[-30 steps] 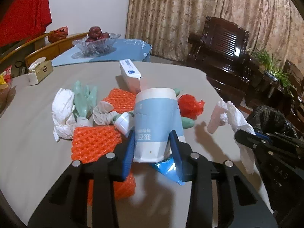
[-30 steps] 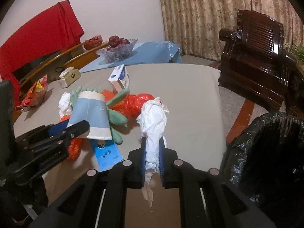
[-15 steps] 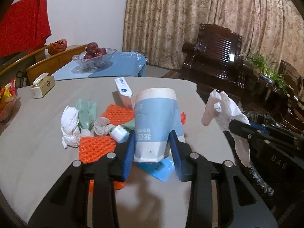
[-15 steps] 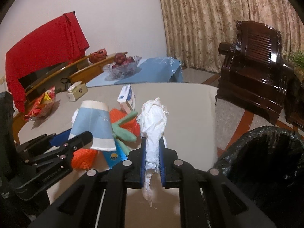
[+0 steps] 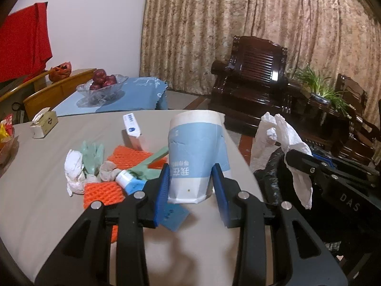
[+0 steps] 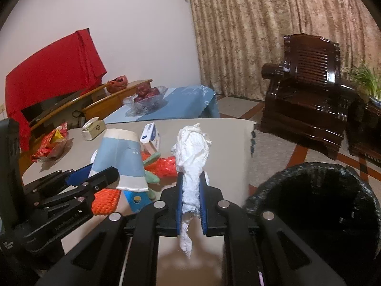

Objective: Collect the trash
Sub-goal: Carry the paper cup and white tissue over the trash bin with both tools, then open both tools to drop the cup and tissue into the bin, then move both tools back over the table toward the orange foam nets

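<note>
Both grippers loaded above the table — trash in each.

Left gripper, jaws partly apart, clamps an upside-down paper cup at frame centre; right gripper, nearly closed, pinches a crumpled tissue — black-lined bin lower right.

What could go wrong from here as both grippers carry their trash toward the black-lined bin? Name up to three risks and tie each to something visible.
1. The left gripper pinches the upturned paper cup only near its narrow end, so the cup could tip or slip out.
2. The right gripper holds the crumpled tissue by a thin part; its loose tail could snag or tear.
3. The trash bin sits off the table's edge, so an early release might miss it.
</note>
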Available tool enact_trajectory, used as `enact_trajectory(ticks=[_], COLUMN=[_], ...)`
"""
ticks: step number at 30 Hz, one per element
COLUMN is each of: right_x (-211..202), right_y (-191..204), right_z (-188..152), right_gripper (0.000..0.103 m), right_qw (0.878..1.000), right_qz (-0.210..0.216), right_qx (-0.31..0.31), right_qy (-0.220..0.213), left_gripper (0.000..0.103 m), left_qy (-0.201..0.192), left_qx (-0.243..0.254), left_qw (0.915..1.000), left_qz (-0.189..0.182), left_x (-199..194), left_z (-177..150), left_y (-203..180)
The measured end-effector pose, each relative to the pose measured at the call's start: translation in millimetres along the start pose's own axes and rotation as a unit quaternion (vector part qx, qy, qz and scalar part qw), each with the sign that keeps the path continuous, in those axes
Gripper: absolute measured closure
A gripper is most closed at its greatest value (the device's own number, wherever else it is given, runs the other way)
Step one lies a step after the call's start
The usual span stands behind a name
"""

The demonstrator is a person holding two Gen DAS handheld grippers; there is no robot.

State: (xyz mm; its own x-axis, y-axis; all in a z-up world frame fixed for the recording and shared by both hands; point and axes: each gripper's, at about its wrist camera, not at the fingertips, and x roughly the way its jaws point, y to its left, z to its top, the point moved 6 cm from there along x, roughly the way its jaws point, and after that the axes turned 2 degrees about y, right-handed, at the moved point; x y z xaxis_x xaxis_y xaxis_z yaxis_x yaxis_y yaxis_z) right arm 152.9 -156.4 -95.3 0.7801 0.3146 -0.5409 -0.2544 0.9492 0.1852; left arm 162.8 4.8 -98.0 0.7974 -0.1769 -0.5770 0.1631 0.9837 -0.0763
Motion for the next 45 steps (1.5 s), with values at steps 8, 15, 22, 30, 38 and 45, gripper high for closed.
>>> enact_trajectory(ticks=[8, 15, 22, 30, 38, 45], right_x=[-29.7, -53.1, -66.3, -70.5, -76.8, -82.7], right_y=[-48.8, -103.4, -148.9, -187.1, -198.7, -187.8], right_z=[-7.5, -24.0, -44.2, -70.3, -90.1, -80.6], right_gripper=[0.091, 0.091, 0.091, 0.087, 0.047, 0.006], right_qw=[0.999, 0.994, 0.987, 0.979, 0.971, 0.973], right_qz=[-0.042, -0.096, -0.141, -0.174, -0.204, -0.203], right_qx=[0.025, 0.053, 0.077, 0.103, 0.113, 0.108], right_qy=[-0.012, -0.009, 0.005, 0.035, 0.051, 0.021], left_gripper=[0.068, 0.068, 0.068, 0.066, 0.039, 0.016], left_qy=[0.001, 0.011, 0.025, 0.058, 0.082, 0.055], left_qx=[0.024, 0.047, 0.069, 0.101, 0.111, 0.099], left_qw=[0.9989, 0.9954, 0.9899, 0.9805, 0.9733, 0.9828], left_qz=[-0.040, -0.082, -0.122, -0.158, -0.183, -0.146], left_x=[5.5, 20.1, 37.9, 64.6, 76.9, 62.8], left_z=[3.0, -1.6, -5.2, -22.5, -37.4, -29.5], left_y=[-44.6, -94.8, -144.8, -192.7, -203.6, -173.9])
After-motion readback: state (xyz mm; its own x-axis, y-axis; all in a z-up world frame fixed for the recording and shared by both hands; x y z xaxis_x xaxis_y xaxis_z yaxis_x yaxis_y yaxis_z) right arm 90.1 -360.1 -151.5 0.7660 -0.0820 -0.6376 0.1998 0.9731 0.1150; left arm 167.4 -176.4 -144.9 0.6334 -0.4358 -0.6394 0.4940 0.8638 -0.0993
